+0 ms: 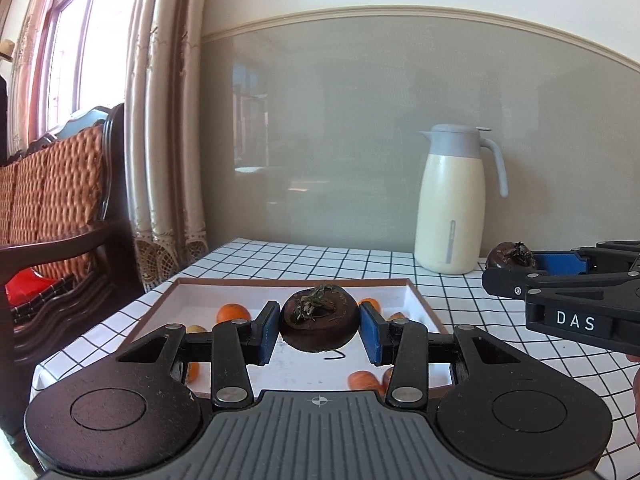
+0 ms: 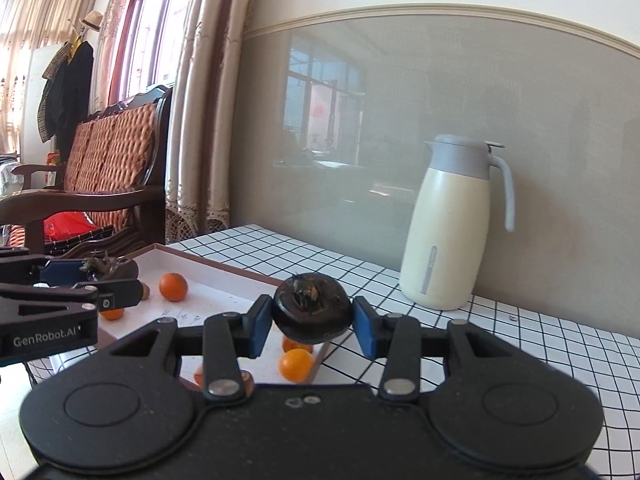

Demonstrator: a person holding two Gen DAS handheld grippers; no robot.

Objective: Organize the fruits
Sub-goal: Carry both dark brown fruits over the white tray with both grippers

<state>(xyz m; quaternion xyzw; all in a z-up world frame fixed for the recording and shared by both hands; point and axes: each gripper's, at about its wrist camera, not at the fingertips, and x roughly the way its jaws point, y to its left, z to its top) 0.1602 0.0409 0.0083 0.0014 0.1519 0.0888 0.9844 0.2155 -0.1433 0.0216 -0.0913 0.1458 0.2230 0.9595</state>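
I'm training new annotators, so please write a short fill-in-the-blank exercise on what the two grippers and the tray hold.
1. The left gripper grips a dark ____.
2. The right gripper is shut on a second dark fruit, so ____ grippers are loaded.
3. The small fruits in the tray are ____ in colour.

Missing: fruit; both; orange

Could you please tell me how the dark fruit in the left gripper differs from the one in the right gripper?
The left fruit hangs over the tray; the right fruit hangs at the tray's edge, nearer the jug. Both are dark, round, with dried calyx upward, each clamped between blue pads, off the table.
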